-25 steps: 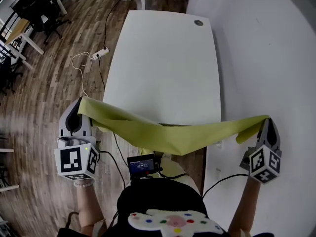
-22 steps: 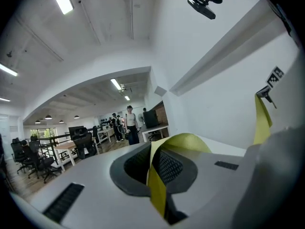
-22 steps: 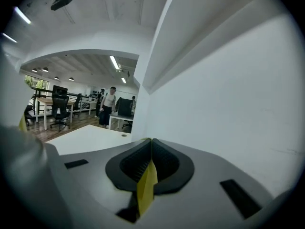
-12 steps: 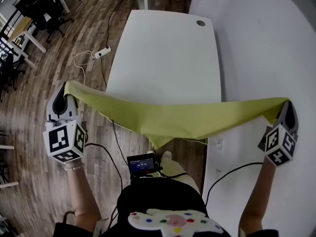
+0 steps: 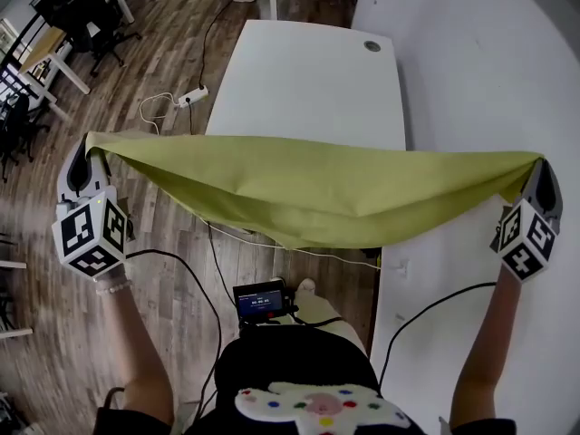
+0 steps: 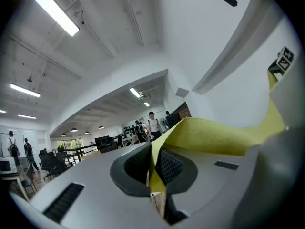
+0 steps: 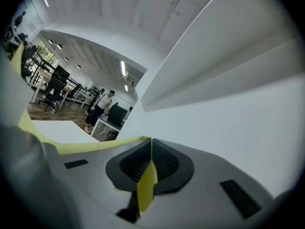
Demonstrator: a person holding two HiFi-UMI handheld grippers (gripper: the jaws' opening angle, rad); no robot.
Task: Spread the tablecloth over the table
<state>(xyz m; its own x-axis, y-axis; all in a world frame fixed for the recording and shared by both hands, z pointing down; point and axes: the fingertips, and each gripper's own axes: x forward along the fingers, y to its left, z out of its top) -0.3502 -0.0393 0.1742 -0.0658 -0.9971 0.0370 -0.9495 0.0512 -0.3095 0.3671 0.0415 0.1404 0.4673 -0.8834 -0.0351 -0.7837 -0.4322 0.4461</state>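
Observation:
A yellow-green tablecloth [image 5: 317,188] hangs stretched in the air between my two grippers, sagging in the middle over the near end of the long white table [image 5: 304,80]. My left gripper [image 5: 88,155] is shut on the cloth's left corner, out beyond the table's left side above the wooden floor. My right gripper [image 5: 542,166] is shut on the right corner, close to the white wall. In the left gripper view the cloth [image 6: 214,135] is pinched between the dark pads [image 6: 167,168]. The right gripper view shows a yellow strip [image 7: 147,182] clamped the same way.
A white wall [image 5: 471,71] runs along the table's right side. A white power strip [image 5: 190,96] and cables lie on the floor left of the table. A cable grommet [image 5: 372,45] sits at the table's far end. Desks and chairs [image 5: 54,25] stand at far left.
Both grippers rose and moved apart, forward towards the table. The cloth went from a drooping folded band to a wider taut sheet covering the table's near end from view.

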